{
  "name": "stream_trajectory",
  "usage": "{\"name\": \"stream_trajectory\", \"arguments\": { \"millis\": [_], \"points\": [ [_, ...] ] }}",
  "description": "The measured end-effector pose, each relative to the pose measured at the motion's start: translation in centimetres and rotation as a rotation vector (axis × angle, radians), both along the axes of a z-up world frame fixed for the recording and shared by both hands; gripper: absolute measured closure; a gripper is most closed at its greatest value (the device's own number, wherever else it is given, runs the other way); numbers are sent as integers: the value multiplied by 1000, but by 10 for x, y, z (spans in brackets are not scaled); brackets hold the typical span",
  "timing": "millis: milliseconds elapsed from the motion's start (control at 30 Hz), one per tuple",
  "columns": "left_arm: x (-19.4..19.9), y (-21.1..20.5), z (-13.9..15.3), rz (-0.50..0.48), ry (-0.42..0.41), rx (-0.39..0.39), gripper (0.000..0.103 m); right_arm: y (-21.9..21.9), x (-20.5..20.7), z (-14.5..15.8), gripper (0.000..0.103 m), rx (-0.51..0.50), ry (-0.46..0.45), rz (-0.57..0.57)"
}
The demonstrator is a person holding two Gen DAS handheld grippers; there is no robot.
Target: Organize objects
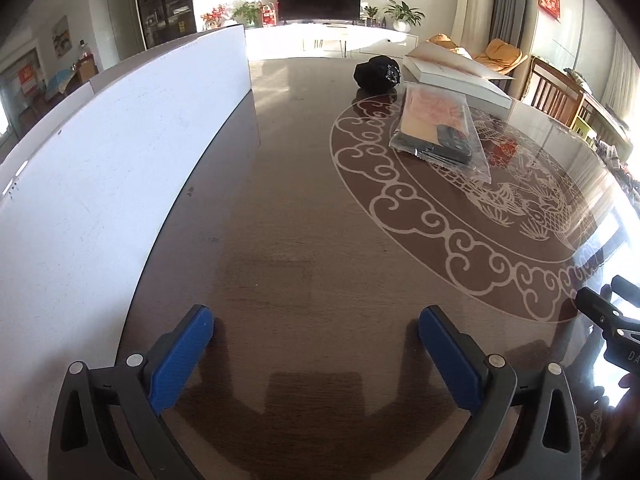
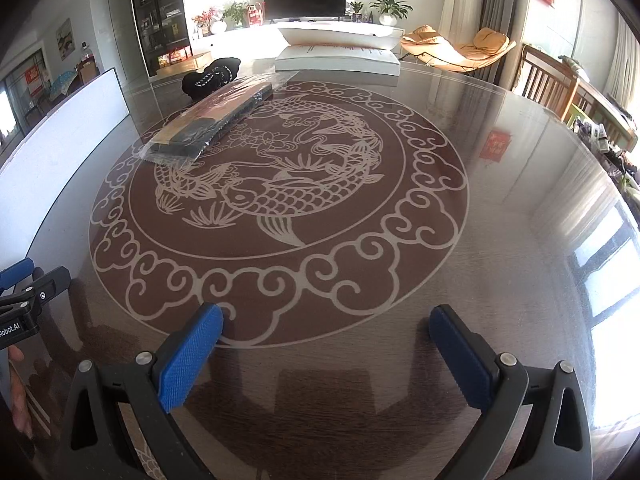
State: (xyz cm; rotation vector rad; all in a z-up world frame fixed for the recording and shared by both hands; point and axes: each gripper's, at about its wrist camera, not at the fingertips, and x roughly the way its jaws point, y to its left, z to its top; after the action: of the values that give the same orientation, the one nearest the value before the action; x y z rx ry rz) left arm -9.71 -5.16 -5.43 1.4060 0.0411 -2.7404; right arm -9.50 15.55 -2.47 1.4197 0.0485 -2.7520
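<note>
Both grippers wide apart and gripping nothing: left gripper (image 1: pixel 316 322) low over bare brown table (image 1: pixel 288 208), right gripper (image 2: pixel 326 322) low over the near rim of the fish pattern (image 2: pixel 276 184). No contact with any object yet.

Ahead, three things to sort, all toward the far side. Clear plastic packet (image 1: pixel 438 128) lying flat on the pattern, something dark and flat inside, nearest of the three. Black crumpled bundle (image 1: pixel 378 74) just beyond the packet's far end, near it; touching or not, cannot tell. White open book (image 1: pixel 456 74) farthest back, beside the bundle, pages spread. White board (image 1: pixel 104 152) standing upright along the left edge.

Likely start of the job: nothing moved, a first pick to be chosen. Packet probably best first, being closest and in the way of the rest. Advice for that grasp: come in low and level, fingers straddling a short end or the thicker dark part, not the loose film, which could slip or crumple. Slick glossy tabletop, so a push before closing could send the packet sliding toward the bundle. Other gripper kept well clear, to avoid a knock between tools.
</note>
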Motion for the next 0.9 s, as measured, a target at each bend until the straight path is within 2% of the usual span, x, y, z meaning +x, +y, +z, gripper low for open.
{"name": "stream_trajectory", "arguments": {
  "millis": [133, 267, 533, 900],
  "points": [
    [0, 0, 0, 0, 0, 6, 0, 0, 0, 0, 0, 0, 0, 0],
    [-14, 1, -1, -43, -4, 2, 0, 0, 0, 0, 0, 0, 0, 0],
    [-38, -11, -1, -35, -2, 0, 0, 0, 0, 0, 0, 0, 0, 0],
    [-38, -13, -1, -43, -1, 4, 0, 0, -3, -1, 0, -1, -14, 6]
  ]
}}
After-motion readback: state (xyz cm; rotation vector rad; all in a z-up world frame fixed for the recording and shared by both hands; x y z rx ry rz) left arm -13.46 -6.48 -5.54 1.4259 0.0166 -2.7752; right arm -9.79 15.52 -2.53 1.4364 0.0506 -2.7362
